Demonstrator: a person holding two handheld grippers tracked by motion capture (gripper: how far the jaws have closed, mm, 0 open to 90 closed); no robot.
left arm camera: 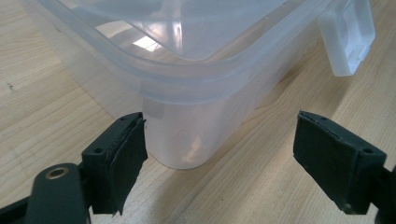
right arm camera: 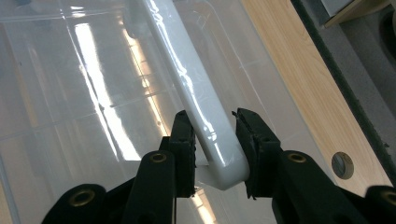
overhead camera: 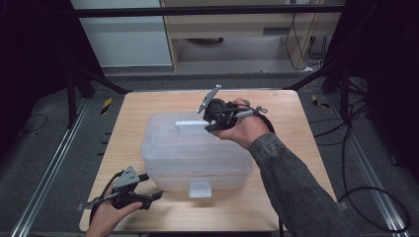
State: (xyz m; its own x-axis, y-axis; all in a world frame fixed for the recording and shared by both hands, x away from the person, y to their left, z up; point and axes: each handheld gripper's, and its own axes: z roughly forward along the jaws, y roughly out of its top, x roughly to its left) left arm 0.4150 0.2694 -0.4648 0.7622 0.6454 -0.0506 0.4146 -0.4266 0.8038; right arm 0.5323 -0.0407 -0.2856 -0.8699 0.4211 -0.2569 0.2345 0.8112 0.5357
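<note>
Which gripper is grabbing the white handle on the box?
The right gripper, over the far side of the clear box, is shut on the white handle. The left gripper is open at the box's near corner.

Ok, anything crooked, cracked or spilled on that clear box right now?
One oddity: the far latch is flipped up, clamped in the right gripper, while the near latch hangs down. The storage box sits flat with no cracks or spills visible.
</note>
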